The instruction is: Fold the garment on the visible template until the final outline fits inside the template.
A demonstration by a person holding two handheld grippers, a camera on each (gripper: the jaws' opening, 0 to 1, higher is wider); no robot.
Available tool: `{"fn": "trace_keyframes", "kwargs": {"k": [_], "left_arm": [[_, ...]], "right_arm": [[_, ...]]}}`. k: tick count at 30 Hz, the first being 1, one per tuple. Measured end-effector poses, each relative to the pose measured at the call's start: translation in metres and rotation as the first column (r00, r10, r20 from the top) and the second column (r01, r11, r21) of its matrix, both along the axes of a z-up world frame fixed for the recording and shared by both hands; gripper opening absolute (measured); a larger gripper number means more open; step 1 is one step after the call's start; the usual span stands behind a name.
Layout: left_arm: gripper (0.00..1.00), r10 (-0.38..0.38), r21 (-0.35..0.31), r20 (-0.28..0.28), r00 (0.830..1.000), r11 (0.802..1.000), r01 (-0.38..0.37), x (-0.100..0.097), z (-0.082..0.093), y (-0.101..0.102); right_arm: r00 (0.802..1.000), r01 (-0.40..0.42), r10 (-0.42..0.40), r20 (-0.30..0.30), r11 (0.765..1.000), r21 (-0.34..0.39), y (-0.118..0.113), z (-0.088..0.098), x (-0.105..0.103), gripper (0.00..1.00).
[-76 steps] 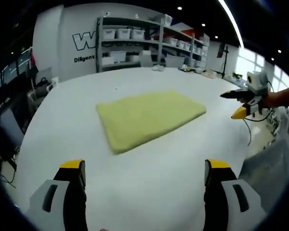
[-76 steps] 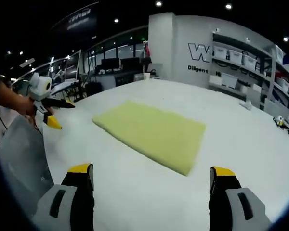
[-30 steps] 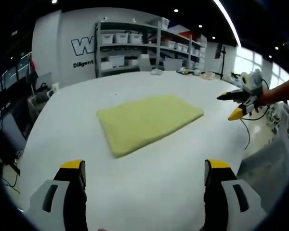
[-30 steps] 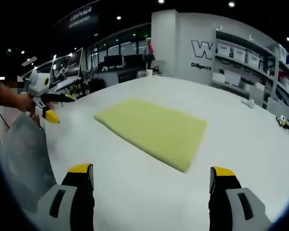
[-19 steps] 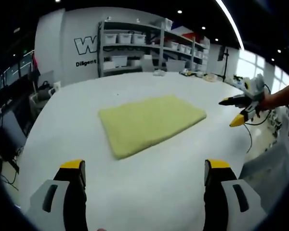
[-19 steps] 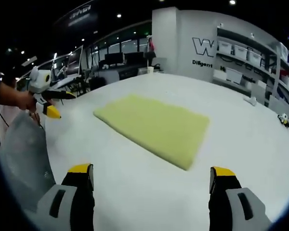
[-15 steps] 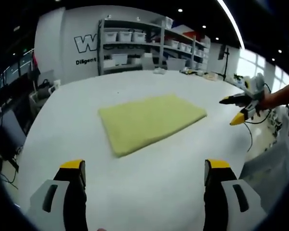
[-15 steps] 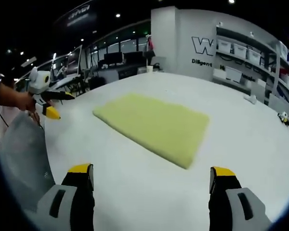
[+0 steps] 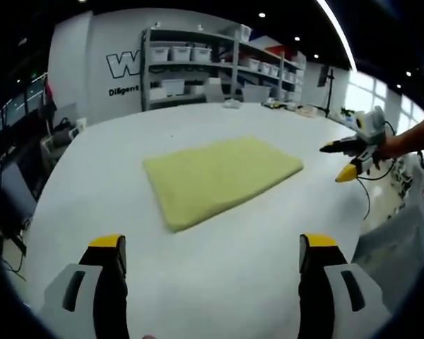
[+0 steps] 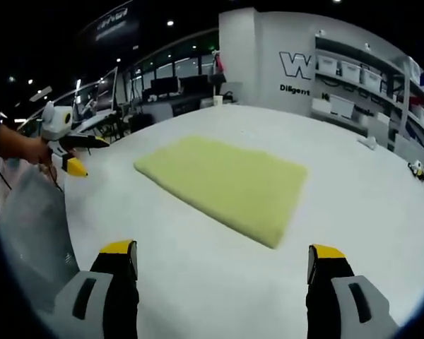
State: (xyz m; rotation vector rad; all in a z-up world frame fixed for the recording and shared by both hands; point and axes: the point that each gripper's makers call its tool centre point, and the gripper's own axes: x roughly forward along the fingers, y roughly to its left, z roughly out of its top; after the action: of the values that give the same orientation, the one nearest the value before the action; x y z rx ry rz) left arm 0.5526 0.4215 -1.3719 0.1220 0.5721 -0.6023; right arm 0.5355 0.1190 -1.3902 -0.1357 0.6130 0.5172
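A yellow-green garment (image 9: 220, 178) lies folded into a flat rectangle near the middle of a white table (image 9: 219, 275), well apart from both grippers. In the right gripper view the same garment (image 10: 226, 185) sits ahead of the jaws on the table (image 10: 219, 289), one long edge thick and rounded towards the camera.

The left gripper (image 9: 210, 247) hangs over the near table edge, its jaws spread wide with nothing between them. The right gripper (image 10: 225, 256) is likewise released, jaws wide apart and bare.

The left gripper view catches the right gripper (image 9: 348, 157) from the side, off the table's right edge, held in a hand (image 9: 399, 145); its yellow-tipped jaws stand parted. This view also shows shelves (image 9: 212, 67) with bins behind the table, and bright windows (image 9: 360, 99) at the right.

The right gripper view shows the left gripper (image 10: 69, 154) at the left edge of the table, gripped by a hand (image 10: 25, 150), jaws parted. It also shows a dark office area with monitors (image 10: 162, 88) behind, and a grey chair back (image 10: 32, 226) below that gripper
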Motion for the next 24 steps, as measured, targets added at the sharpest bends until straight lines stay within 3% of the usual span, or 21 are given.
{"fn": "trace_keyframes", "kwargs": {"k": [24], "left_arm": [[0.98,-0.041,-0.010,-0.011,0.999,0.999,0.041,0.004,-0.008,-0.014]], "right_arm": [[1.000,0.030,-0.030,0.006,1.000,-0.003,-0.010,0.007,-0.003,0.99]]}}
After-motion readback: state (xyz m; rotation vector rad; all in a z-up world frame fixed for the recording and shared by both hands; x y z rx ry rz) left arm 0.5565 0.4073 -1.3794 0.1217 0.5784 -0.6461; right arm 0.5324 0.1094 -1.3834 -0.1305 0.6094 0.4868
